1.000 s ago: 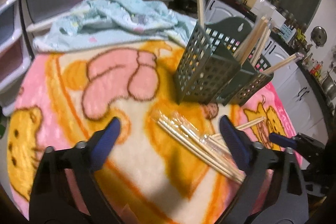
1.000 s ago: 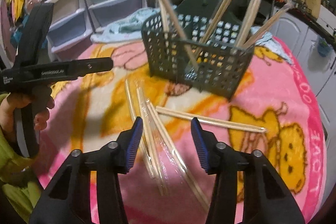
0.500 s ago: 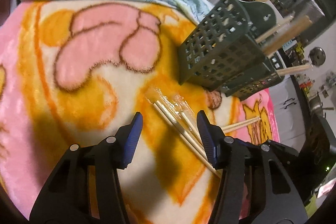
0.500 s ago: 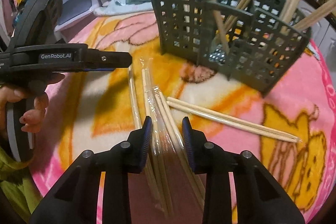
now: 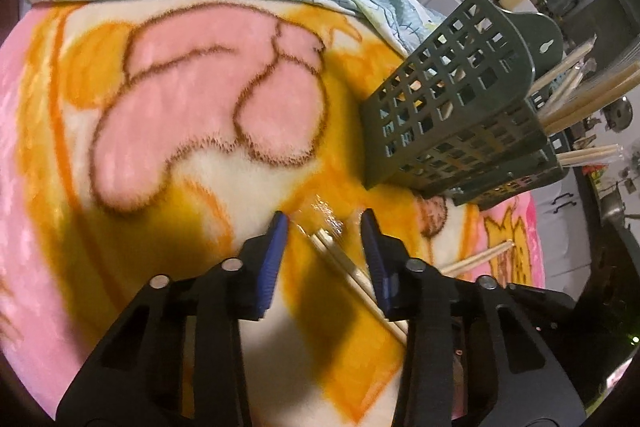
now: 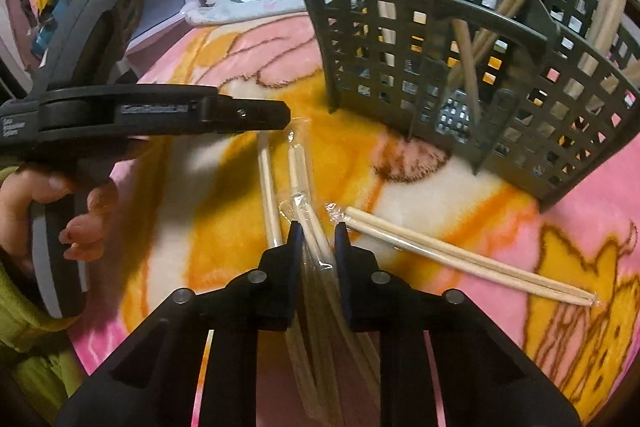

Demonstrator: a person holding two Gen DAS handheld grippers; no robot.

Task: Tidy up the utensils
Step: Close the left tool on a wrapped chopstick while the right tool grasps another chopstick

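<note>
Right wrist view: the right gripper [image 6: 316,239] sits low over a pink cartoon blanket [image 6: 580,223], its narrowly parted jaws straddling wrapped chopsticks [image 6: 310,227] without visibly pinching them. A green utensil basket [image 6: 460,67] holding more chopsticks stands beyond. The left gripper [image 5: 324,239], held level in the person's hand [image 6: 86,223], is released around the far tips of the same bundle. Both grippers have narrowed and dropped closer since a second ago.
</note>
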